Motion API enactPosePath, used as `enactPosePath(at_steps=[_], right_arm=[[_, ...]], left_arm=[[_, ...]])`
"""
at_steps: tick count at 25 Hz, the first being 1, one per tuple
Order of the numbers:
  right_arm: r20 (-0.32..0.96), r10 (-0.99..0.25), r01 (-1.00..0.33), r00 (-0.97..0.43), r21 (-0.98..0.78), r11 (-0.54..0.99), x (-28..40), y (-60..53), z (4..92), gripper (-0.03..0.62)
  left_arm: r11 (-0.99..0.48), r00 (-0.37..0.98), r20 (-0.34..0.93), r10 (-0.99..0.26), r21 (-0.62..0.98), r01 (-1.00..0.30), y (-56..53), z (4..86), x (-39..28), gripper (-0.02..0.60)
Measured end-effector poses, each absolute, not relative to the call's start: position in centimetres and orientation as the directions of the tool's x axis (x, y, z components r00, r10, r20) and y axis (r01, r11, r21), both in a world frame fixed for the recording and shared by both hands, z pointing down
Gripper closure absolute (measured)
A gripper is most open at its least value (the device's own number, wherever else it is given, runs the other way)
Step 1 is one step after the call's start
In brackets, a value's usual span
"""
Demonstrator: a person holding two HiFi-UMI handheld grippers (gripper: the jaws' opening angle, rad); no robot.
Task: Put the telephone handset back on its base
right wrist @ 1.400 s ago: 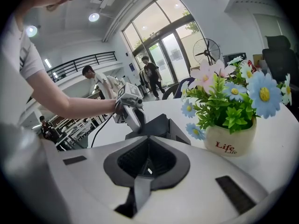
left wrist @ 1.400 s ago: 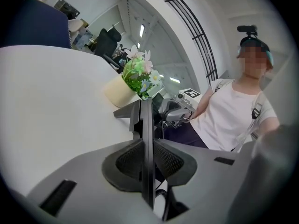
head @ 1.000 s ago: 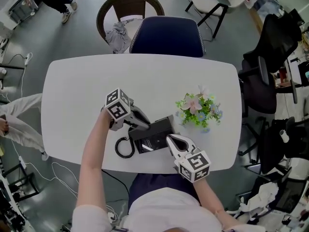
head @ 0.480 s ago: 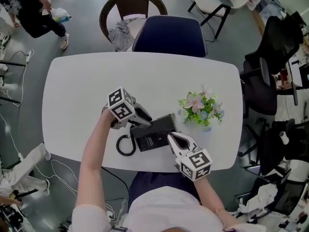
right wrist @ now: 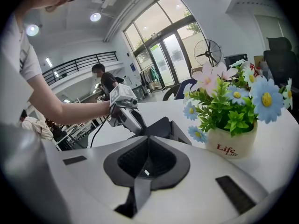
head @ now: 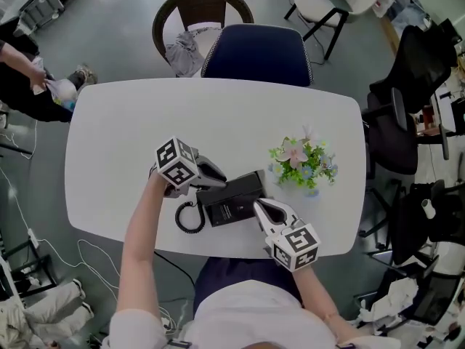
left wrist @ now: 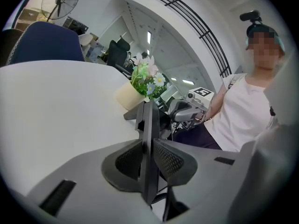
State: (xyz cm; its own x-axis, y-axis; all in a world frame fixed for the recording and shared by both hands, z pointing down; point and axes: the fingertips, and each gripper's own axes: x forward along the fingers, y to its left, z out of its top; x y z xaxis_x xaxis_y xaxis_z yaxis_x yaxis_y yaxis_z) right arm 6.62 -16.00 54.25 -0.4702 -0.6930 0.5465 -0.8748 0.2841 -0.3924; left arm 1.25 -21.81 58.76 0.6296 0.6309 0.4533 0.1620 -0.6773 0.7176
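The black telephone base [head: 234, 208] lies on the white table [head: 131, 137] near its front edge, with a coiled cord [head: 188, 219] at its left. The black handset [head: 234, 185] runs along the base's far side. My left gripper [head: 216, 179] is at the handset's left end. In the left gripper view the handset [left wrist: 148, 120] stands edge-on between the jaws, which are closing with the pads [left wrist: 169, 160] against it. My right gripper [head: 261, 211] rests at the base's right front corner. Its jaws [right wrist: 148, 140] are shut and hold nothing, and the base [right wrist: 163, 126] lies just beyond them.
A small pot of flowers [head: 299, 163] stands right of the phone, close to the right gripper [right wrist: 232, 116]. A blue chair [head: 254, 53] sits at the table's far side. Black office chairs [head: 407, 100] are off to the right. A person [head: 29, 86] is at the far left.
My left gripper has shifted slightly right and then back at the handset's end. The phone and right gripper have stayed put. A person in the background has moved left.
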Motion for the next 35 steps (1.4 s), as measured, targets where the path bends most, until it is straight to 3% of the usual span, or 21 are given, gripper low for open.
enactPosePath(at_steps=[12,25,35], right_arm=[[0.546,-0.693,-0.874,-0.471,-0.394,0.284,6.7,-16.0,54.2,0.56],[0.551,-0.694,-0.877,-0.464,-0.398,0.269,7.4,-16.1,54.4,0.56],[0.536,-0.701,-0.869,-0.47,-0.422,0.26,7.4,-16.2,54.2,0.56]], left_arm=[[-0.696,0.539,0.516,0.665,0.69,0.198,-21.4,58.8,1.4,0.489],[-0.514,0.536,0.318,0.782,0.815,0.266,-21.4,57.9,1.4,0.505],[-0.469,0.487,0.304,0.819,0.843,0.263,-21.3,59.6,1.8,0.499]])
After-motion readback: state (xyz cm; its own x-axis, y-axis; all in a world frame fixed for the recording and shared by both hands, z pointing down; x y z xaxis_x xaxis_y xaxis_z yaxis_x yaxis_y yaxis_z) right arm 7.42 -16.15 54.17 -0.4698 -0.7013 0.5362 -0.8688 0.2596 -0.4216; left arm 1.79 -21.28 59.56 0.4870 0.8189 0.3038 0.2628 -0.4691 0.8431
